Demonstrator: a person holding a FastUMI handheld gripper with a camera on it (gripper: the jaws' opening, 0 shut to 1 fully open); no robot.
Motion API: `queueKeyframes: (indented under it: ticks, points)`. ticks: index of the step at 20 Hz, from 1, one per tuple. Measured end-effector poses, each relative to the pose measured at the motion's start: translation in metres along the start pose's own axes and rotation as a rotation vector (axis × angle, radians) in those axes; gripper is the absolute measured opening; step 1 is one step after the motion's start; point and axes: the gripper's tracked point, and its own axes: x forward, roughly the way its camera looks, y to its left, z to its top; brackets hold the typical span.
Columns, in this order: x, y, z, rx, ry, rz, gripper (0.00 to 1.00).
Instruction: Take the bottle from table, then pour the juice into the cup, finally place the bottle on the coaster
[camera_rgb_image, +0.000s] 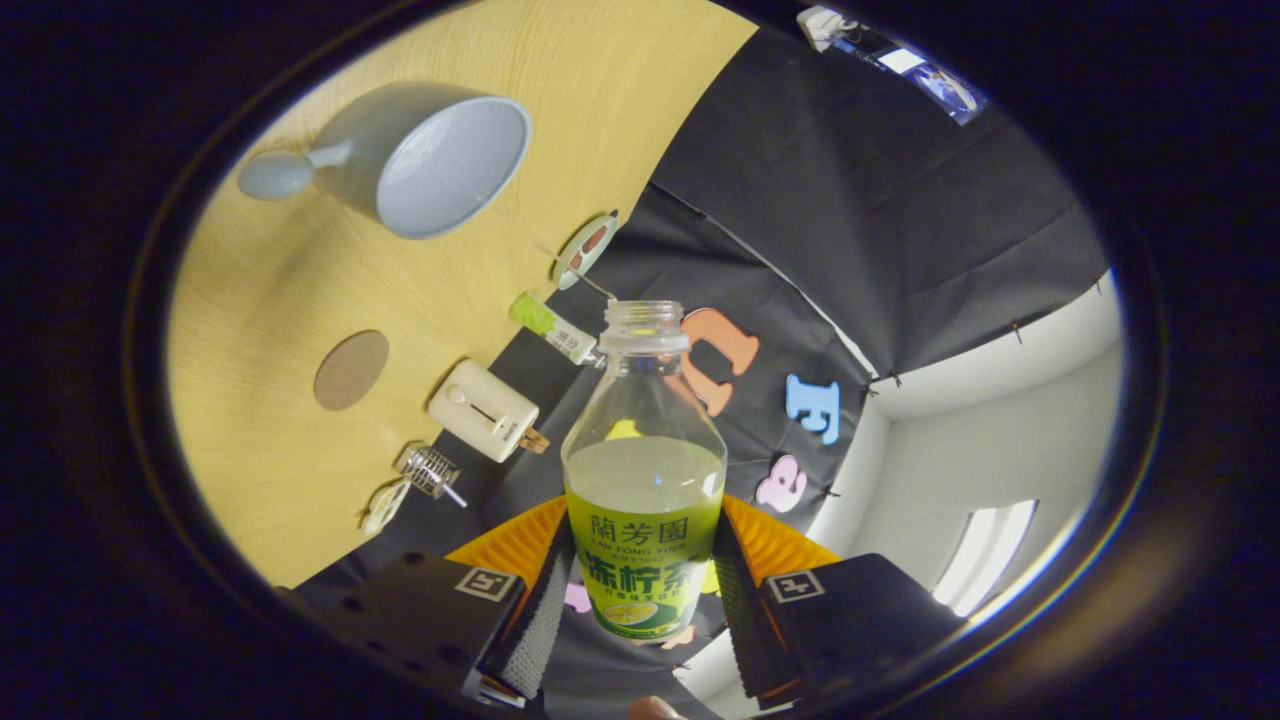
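1. Gripper view: the gripper pinches the bottle; both fingers press on the labelled lower body, one from each side.
2. Bottle is uncapped, with an open clear neck pointing away from the fingers. Pale juice fills it to just above the green label; upper part is clear and empty.
3. Bottle is held off the table, against the booth's black cloth wall; the whole scene looks rotated, and the table lies off to one side of the fingers.
4. Just beyond the fingers at the table's edge: a small wire coil item with a whitish piece beside it; I cannot tell what they are.
5. Next along the edge is a cream box-shaped gadget, then a small green-and-white tube close to the bottle's neck.
6. Round brown coaster lies flat on the table with nothing on it, near the cream gadget and apart from it.
7. Farther on is a small round disc at the table's edge.
8. Farthest is the grey cup with a knob handle, standing on the table, well apart from the bottle; inside looks empty.
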Motion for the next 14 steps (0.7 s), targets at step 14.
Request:
queueKeyframes:
  ticks: [14]
  points:
    - [-0.0075,0.0092,-0.0096,0.204,0.048,0.047,0.76]
